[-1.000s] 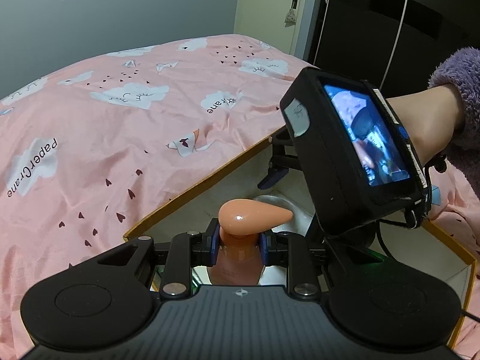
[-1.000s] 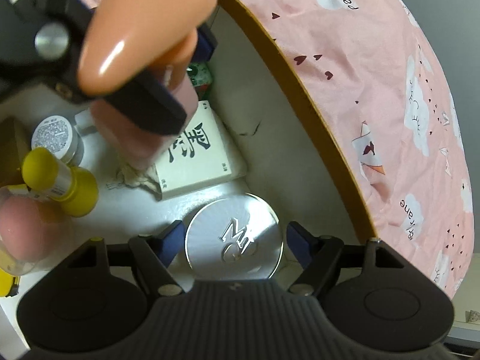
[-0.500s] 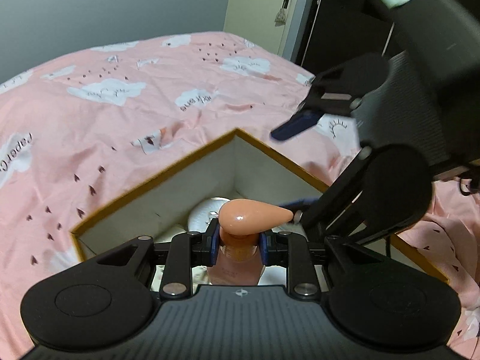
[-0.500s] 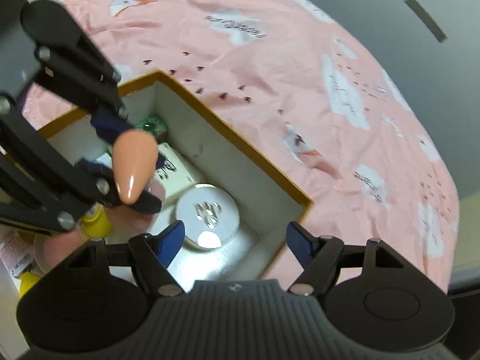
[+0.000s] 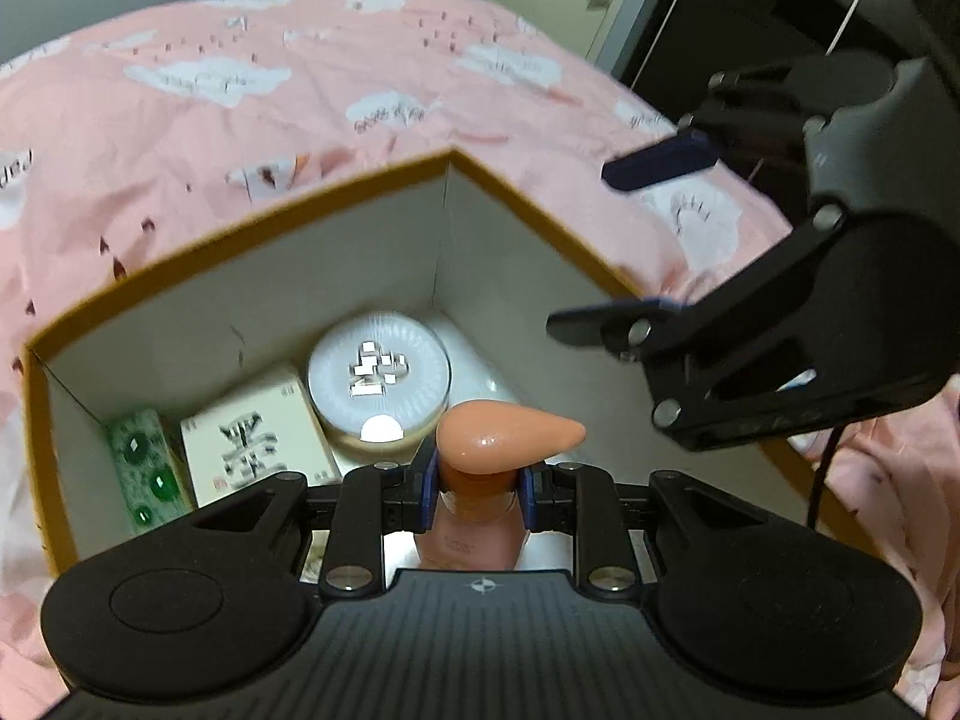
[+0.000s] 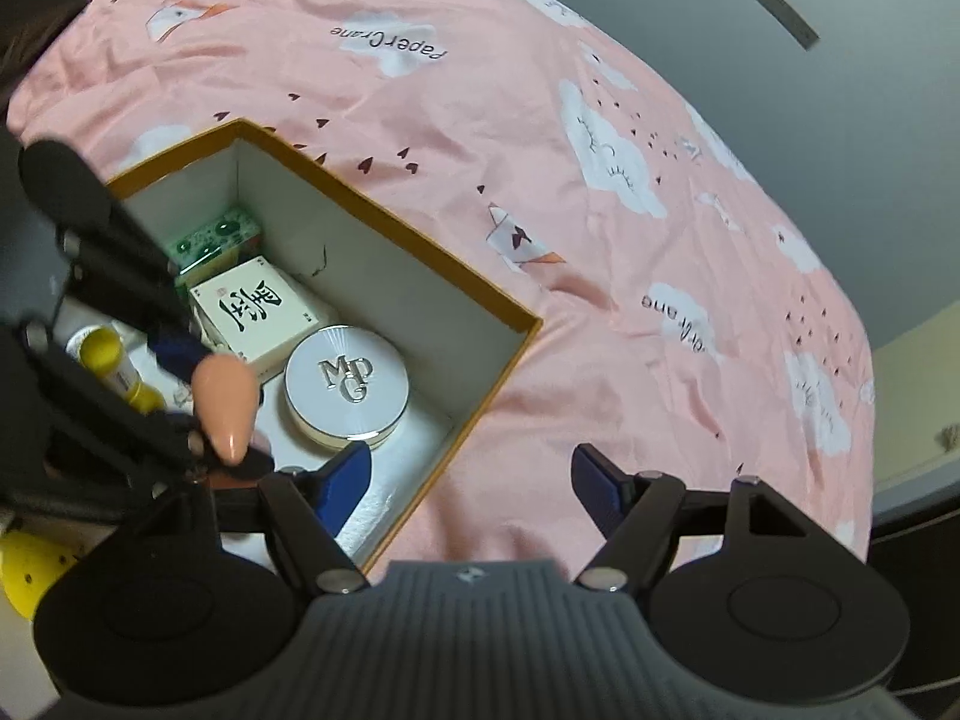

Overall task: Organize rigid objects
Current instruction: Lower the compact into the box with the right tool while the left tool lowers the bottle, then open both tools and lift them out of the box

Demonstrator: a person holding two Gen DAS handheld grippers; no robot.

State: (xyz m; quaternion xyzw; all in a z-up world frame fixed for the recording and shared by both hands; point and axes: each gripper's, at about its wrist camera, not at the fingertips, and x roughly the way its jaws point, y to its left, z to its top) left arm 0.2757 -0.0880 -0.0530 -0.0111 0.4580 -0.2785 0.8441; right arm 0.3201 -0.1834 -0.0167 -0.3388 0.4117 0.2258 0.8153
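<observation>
My left gripper [image 5: 477, 489] is shut on the neck of a pink bottle with a peach teardrop cap [image 5: 507, 435], held upright over the open cardboard box [image 5: 360, 186]; the cap also shows in the right wrist view [image 6: 225, 405]. A round white compact [image 5: 378, 372] lies in the box's far corner; it also shows in the right wrist view [image 6: 348, 387]. My right gripper [image 6: 471, 477] is open and empty, above the box's near rim; it shows in the left wrist view [image 5: 636, 234] at the right.
In the box lie a cream box with a black character [image 6: 255, 309], a green patterned box [image 6: 219, 237] and a yellow-capped bottle [image 6: 117, 363]. The box sits on a pink bed cover with white clouds [image 6: 600, 180]. A dark wardrobe [image 5: 750, 12] stands beyond the bed.
My right gripper has let go of the round compact, which now lies in the box corner, and has risen and pulled back. My left gripper keeps hold of the pink bottle.
</observation>
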